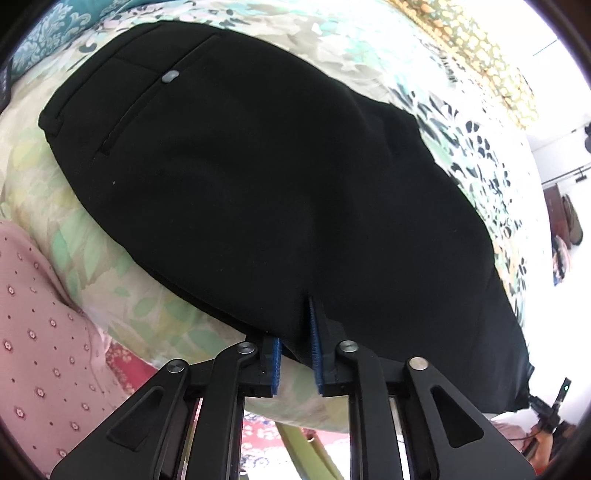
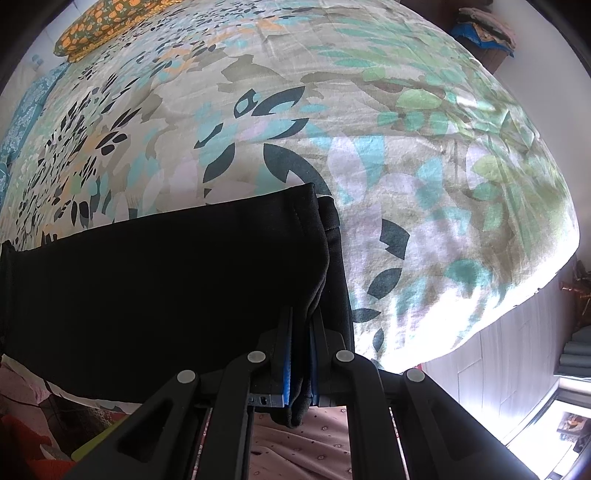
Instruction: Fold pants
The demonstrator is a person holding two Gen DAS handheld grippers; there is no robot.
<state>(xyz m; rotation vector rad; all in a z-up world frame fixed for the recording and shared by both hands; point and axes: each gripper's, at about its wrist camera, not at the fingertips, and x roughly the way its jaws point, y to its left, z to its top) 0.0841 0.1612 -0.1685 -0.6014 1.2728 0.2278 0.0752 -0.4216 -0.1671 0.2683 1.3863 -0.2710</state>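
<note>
Black pants (image 1: pixel 258 177) lie on a floral bedspread (image 1: pixel 122 295), with the waistband, a back pocket and a grey button (image 1: pixel 170 76) at the upper left. My left gripper (image 1: pixel 300 332) is shut on the near edge of the pants, and the fabric sits between its blue pads (image 1: pixel 315 350). In the right wrist view the leg end of the pants (image 2: pixel 166 288) lies with the hems (image 2: pixel 325 229) stacked. My right gripper (image 2: pixel 300 332) is shut on a bunch of that fabric near the hem corner.
The bedspread (image 2: pixel 369 129) stretches far and right of the pants. An orange-patterned pillow (image 2: pixel 103 26) and a teal pillow (image 1: pixel 51 29) lie at the head of the bed. Pink dotted cloth (image 1: pixel 33 332) is at the near left. The bed's edge and the floor (image 2: pixel 491 350) are at right.
</note>
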